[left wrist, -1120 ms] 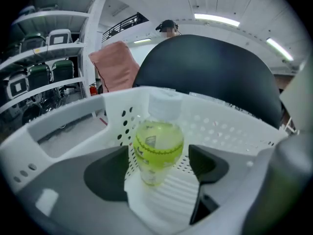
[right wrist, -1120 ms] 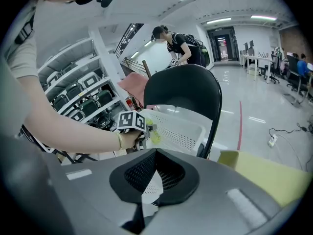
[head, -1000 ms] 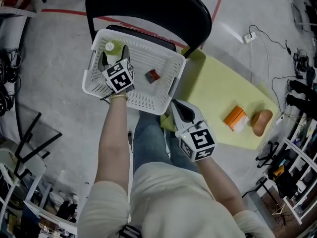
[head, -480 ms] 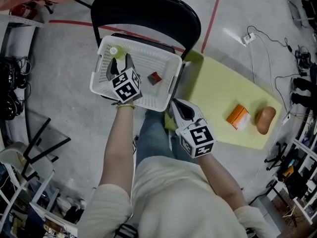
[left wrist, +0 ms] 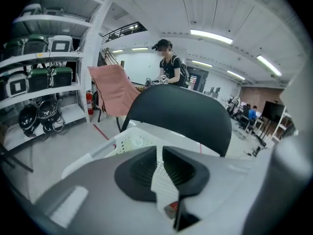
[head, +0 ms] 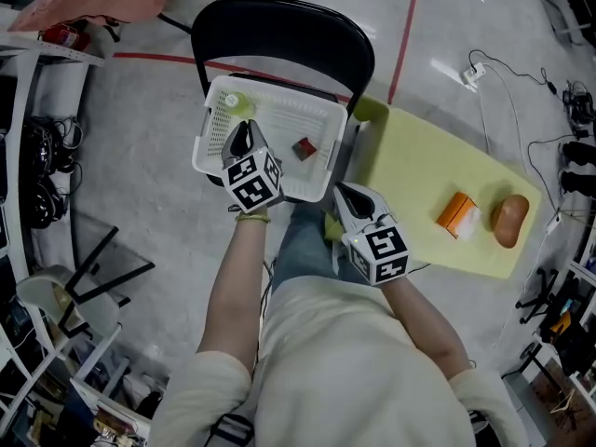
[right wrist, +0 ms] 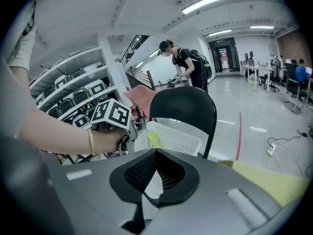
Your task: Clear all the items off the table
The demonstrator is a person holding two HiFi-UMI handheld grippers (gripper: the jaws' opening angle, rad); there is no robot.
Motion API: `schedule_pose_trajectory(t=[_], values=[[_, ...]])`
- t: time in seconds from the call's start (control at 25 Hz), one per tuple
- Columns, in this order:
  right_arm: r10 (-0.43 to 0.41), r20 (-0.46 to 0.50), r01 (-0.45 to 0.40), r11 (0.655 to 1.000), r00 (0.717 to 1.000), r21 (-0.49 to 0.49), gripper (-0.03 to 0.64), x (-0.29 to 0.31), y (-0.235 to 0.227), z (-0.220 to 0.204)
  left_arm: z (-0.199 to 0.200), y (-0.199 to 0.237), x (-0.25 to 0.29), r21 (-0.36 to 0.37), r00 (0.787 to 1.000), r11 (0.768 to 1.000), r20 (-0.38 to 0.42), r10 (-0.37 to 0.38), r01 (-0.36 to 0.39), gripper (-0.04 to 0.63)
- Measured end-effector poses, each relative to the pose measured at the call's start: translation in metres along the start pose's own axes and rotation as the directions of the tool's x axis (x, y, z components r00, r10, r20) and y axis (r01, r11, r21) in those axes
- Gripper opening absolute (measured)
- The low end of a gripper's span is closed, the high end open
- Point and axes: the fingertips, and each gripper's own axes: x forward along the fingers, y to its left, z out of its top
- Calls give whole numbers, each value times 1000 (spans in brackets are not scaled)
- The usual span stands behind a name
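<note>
Orange box [head: 458,214] and brown rounded item [head: 510,221] lie just beside each other on the yellow-green table [head: 410,170]. Left gripper [head: 240,138] hangs over the white basket [head: 279,91] on the black chair [head: 279,31]; its jaws have just been closing and stand all but together, empty. Right gripper [head: 352,203], jaws together and empty, is at the table's near corner.

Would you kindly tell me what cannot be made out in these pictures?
All in the head view:
- Brown lump on the table: too small to identify.
- Orange box: print too small to read.
- Red item in the basket: too small to name.
- Chair seat: mostly hidden under the basket.
</note>
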Motion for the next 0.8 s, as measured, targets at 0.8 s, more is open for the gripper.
schedule_pose_trajectory(t=[0.8], values=[[-22, 54, 28, 995, 998, -98, -6, -25, 14, 42, 6, -50, -94, 30, 963, 965, -76, -257, 260, 9]])
